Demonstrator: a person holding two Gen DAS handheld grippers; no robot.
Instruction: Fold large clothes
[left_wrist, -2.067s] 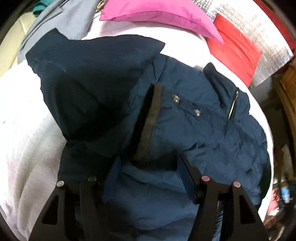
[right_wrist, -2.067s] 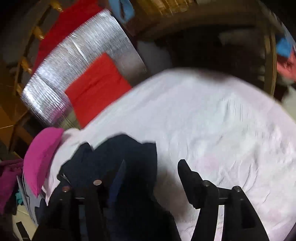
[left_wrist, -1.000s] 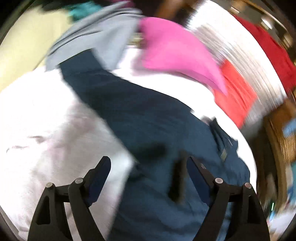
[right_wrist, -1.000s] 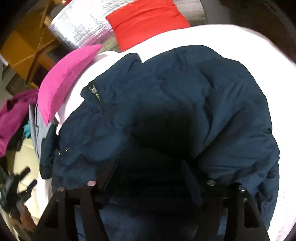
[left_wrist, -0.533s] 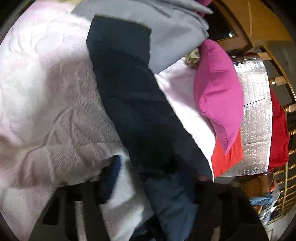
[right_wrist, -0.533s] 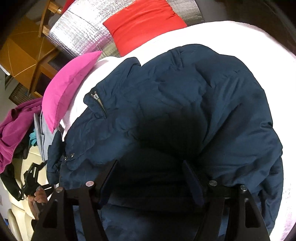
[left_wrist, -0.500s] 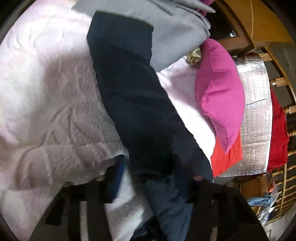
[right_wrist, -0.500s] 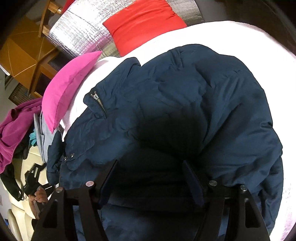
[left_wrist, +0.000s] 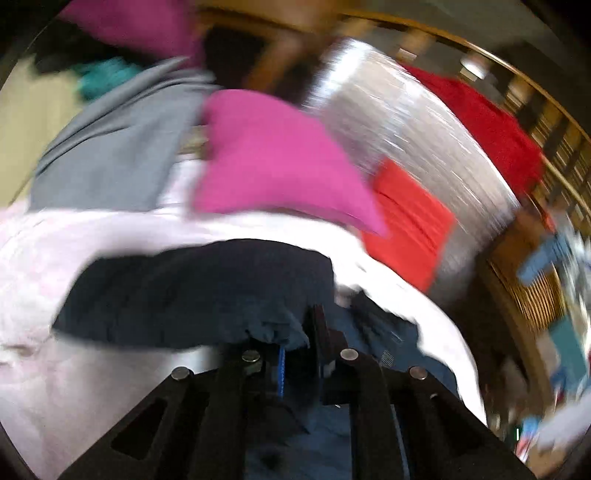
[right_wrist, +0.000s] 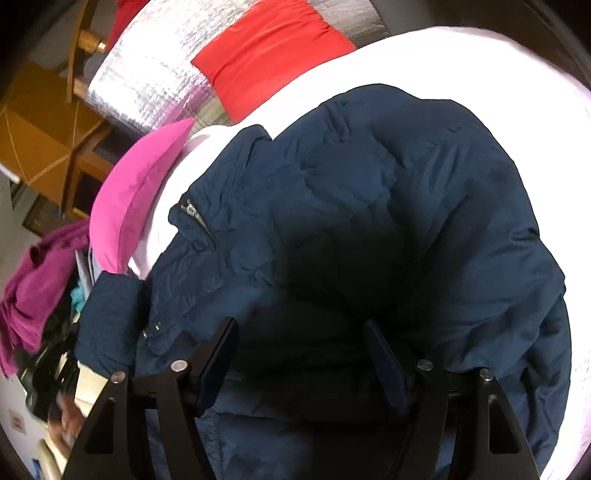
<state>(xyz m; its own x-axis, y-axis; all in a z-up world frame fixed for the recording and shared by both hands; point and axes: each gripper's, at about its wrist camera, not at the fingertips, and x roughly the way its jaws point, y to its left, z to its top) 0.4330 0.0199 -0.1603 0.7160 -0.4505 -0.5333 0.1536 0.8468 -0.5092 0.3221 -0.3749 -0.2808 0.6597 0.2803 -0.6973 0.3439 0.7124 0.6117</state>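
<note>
A large navy padded jacket (right_wrist: 369, 229) lies bunched on a white bedspread (right_wrist: 480, 55). Its sleeve (left_wrist: 192, 291) stretches leftward across the bed in the blurred left wrist view. My left gripper (left_wrist: 299, 343) is shut on the jacket sleeve and holds it raised a little. In the right wrist view the same sleeve (right_wrist: 107, 317) hangs lifted at the left. My right gripper (right_wrist: 299, 332) is open, its jaws wide apart just above the jacket's body, holding nothing.
A pink pillow (left_wrist: 273, 162) and a red cushion (left_wrist: 410, 218) lean on a silver foil panel (left_wrist: 413, 122) at the bed's head. A grey garment (left_wrist: 118, 147) and purple clothes (right_wrist: 33, 273) lie at the bed's side. Wooden furniture (right_wrist: 40, 129) stands behind.
My left gripper has closed on the sleeve and swung it up and across, with the view turning toward the pillows. The right gripper has stayed open over the jacket.
</note>
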